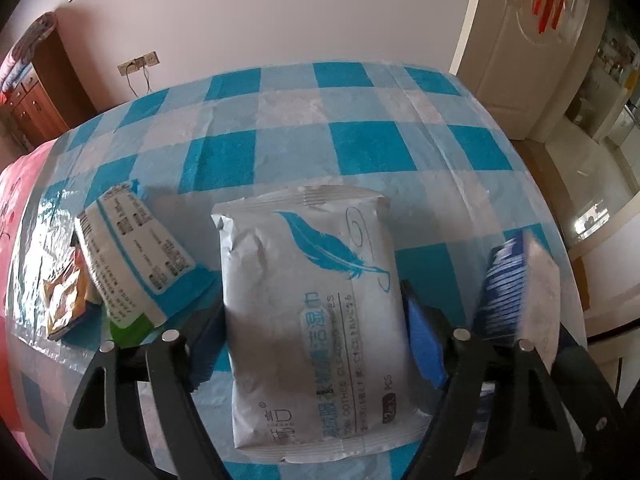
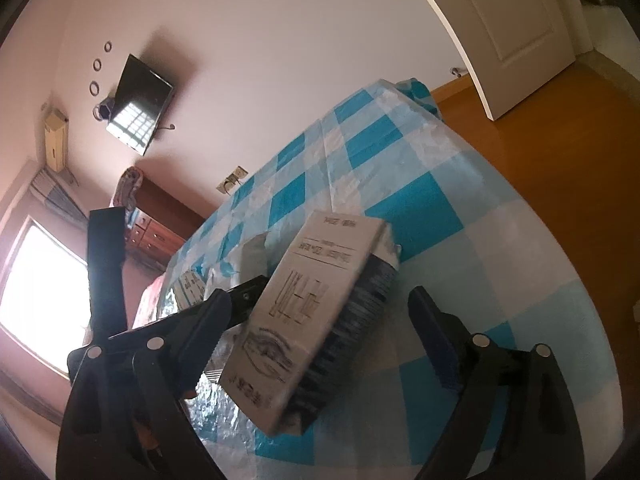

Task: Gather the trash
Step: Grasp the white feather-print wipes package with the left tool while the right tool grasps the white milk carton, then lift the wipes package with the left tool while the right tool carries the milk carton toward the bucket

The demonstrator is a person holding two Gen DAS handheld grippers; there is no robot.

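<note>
Room: pale walls, wall TV (image 2: 138, 118), wooden dresser (image 2: 154, 230), white door (image 2: 516, 28), wood floor.
Worktop (image 1: 360, 92): blue-and-white checked plastic cloth, glossy, creased.
Wipes pack (image 1: 316, 312): flat on the cloth, squarely between the fingers of the left tongs (image 1: 316, 344); long axis straight ahead along the fingers, near end close to the camera, far end just past the fingertips.
Left tongs: spread, blue pads either side of the pack; left pad at the pack's edge or touching, right pad just beside with a thin gap; not clamped.
Box (image 2: 316, 320): white carton with a dark striped side, tilted, one corner raised, between the fingers of the right tongs (image 2: 320, 328); long axis roughly along the fingers, leaning up and away.
Right tongs: spread wide; left finger close against the box's pale face, contact uncertain; right finger well clear of the striped side.
Other trash: white-and-blue packet (image 1: 136, 252) and a crumpled gold wrapper (image 1: 66, 300), left of the left tongs, untouched.
Nearer: left tongs for the pack, right for the box; packet and wrapper nearer the left.
Judgement: pack already centred and aligned, so a plain squeeze across its short width likely enough; soft pack may buckle.
</note>
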